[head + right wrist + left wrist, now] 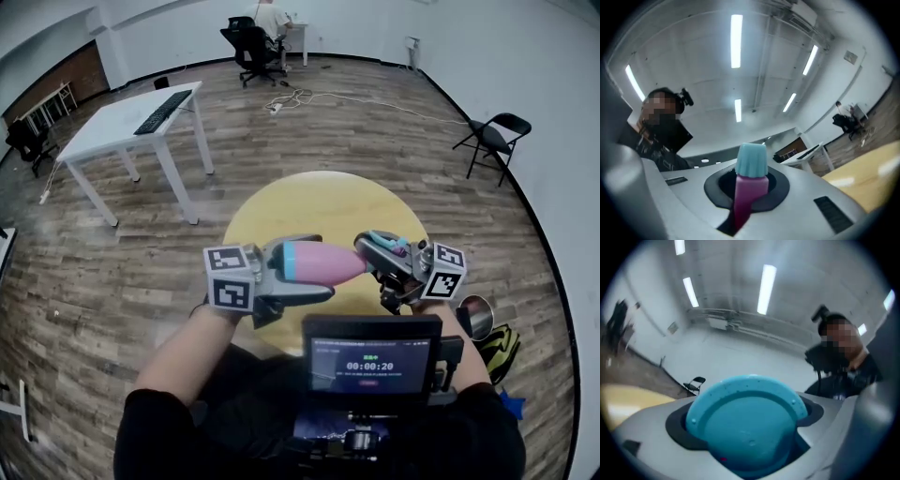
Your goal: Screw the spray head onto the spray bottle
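Over the table, the pink spray bottle lies level, neck pointing right. My left gripper is shut on its lower body. In the left gripper view only the bottle's round blue base shows, filling the gap in the left gripper. My right gripper is shut on the spray head, which meets the bottle's neck; the joint itself is too small to judge. In the right gripper view the right gripper pinches the spray head, magenta with a teal tip.
A round yellow table lies below both grippers. A white desk with a keyboard stands far left, a folding chair far right, and a person sits on an office chair at the back. A screen unit hangs at my chest.
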Available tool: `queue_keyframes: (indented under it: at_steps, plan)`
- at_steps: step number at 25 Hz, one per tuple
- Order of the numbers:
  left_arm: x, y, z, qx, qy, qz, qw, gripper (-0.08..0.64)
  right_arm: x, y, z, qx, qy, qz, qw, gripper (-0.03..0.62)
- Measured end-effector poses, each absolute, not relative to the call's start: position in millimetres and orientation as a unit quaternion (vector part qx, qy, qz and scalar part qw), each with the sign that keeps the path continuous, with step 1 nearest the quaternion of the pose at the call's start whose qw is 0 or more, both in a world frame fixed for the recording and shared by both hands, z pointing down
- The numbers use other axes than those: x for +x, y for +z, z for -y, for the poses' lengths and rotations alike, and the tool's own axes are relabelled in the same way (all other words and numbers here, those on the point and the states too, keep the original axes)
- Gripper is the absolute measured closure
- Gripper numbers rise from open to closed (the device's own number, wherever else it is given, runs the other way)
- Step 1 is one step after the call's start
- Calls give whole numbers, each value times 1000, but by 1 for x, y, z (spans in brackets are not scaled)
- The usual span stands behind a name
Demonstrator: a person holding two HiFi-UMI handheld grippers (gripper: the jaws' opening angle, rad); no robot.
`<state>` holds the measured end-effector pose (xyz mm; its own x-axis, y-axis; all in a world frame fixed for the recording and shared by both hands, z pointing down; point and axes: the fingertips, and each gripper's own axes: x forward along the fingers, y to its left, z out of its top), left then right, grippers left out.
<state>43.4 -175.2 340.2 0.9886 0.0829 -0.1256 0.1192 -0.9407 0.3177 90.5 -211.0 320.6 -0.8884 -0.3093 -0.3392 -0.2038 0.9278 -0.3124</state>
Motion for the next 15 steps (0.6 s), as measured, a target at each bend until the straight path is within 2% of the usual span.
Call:
queue_keyframes:
  at_steps: [1, 2, 4, 5, 6, 7, 9, 11, 13, 15]
  plan:
    - [47, 345, 166, 998, -13, -39, 54, 9, 94, 326, 215, -117, -182, -954, 205, 577]
    - [49, 354, 159, 995, 45, -19, -86, 8, 96, 333, 218, -98, -235, -943, 214, 577]
    - [50, 383, 160, 904, 182, 39, -385, 9, 94, 349, 222, -63, -335, -913, 224, 577]
    - [48, 398, 166, 836, 232, 64, -493, 11, 92, 356, 222, -56, -366, -901, 226, 577]
    - [45, 408, 173, 788, 259, 79, -553, 11, 91, 361, 223, -57, -379, -895, 228, 577]
    - [43, 413, 179, 772, 269, 86, -569, 11, 89, 363, 224, -63, -380, -894, 228, 577]
    - [37, 412, 189, 801, 265, 98, -528, 11, 88, 362, 227, -81, -358, -902, 226, 577]
    - [29, 400, 205, 877, 219, 126, -410, 12, 96, 354, 233, -105, -314, -914, 234, 577]
    - [12, 383, 223, 964, 114, 134, -198, 6, 115, 341, 236, -128, -274, -914, 269, 577]
    - [-6, 372, 235, 993, -6, 99, 65, 3, 128, 329, 235, -150, -237, -913, 295, 577]
